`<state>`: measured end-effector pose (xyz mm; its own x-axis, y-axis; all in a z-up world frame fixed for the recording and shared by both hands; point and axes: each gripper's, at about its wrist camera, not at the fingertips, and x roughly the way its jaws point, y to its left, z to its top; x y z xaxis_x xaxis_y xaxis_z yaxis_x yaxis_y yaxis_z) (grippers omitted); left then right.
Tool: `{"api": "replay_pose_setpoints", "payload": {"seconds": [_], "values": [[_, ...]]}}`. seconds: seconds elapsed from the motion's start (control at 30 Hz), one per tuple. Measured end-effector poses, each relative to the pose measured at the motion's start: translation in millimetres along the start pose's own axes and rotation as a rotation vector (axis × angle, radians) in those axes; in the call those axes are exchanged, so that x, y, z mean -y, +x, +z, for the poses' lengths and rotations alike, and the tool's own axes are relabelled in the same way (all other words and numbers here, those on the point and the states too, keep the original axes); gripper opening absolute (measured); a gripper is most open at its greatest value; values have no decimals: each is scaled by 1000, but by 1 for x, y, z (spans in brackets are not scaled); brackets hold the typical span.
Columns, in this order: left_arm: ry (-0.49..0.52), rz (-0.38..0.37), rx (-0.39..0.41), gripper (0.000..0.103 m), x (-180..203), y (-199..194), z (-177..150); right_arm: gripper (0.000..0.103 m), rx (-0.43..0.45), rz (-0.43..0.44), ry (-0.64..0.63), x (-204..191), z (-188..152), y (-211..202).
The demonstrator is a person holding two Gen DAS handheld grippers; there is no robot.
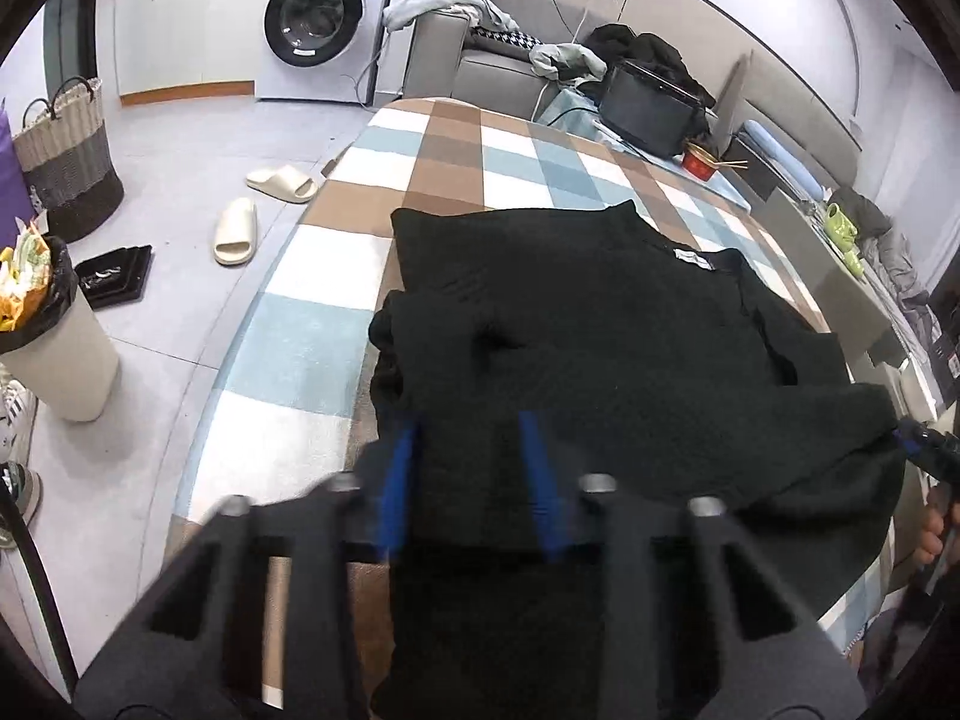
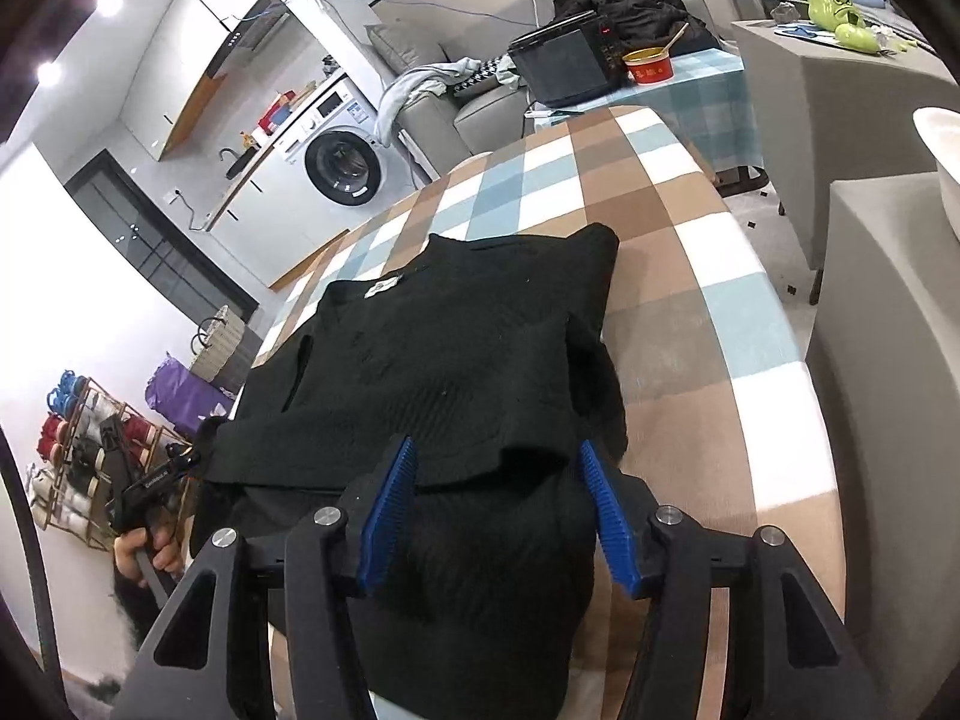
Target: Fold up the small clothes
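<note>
A black knit sweater (image 1: 600, 330) (image 2: 450, 360) lies partly folded on the checked tablecloth (image 1: 312, 330) (image 2: 720, 300), its white neck label (image 1: 693, 258) facing up. My left gripper (image 1: 471, 420) is at the near edge; its blue pads are blurred and dark cloth fills the narrow gap between them. In the right wrist view the left gripper (image 2: 183, 459) sits at the sweater's left corner, held by a hand (image 2: 138, 552). My right gripper (image 2: 497, 447) stands open, its pads wide on either side of the folded hem, their ribbed faces bare. The right gripper (image 1: 906, 441) also shows at the sweater's right edge.
A black box (image 1: 648, 114) and a red bowl (image 1: 702, 162) stand beyond the table's far end. On the floor to the left are a full bin (image 1: 54, 348), two slippers (image 1: 240, 228) and a woven basket (image 1: 72, 156). Grey furniture (image 2: 888, 360) stands close on the right.
</note>
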<state>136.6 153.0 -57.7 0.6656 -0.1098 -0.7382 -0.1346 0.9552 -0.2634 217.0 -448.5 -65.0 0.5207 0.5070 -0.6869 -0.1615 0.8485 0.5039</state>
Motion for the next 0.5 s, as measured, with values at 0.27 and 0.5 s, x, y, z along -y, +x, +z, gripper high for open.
{"api": "replay_pose_setpoints", "payload": {"seconds": [0.27,0.5], "values": [[-10,-38,23,8,1,-6,12,11,-54,-65,-11,-3,18,24],[-52,-120,65,7,3,-26,35,7,47,56,10,-11,34,-4]]}}
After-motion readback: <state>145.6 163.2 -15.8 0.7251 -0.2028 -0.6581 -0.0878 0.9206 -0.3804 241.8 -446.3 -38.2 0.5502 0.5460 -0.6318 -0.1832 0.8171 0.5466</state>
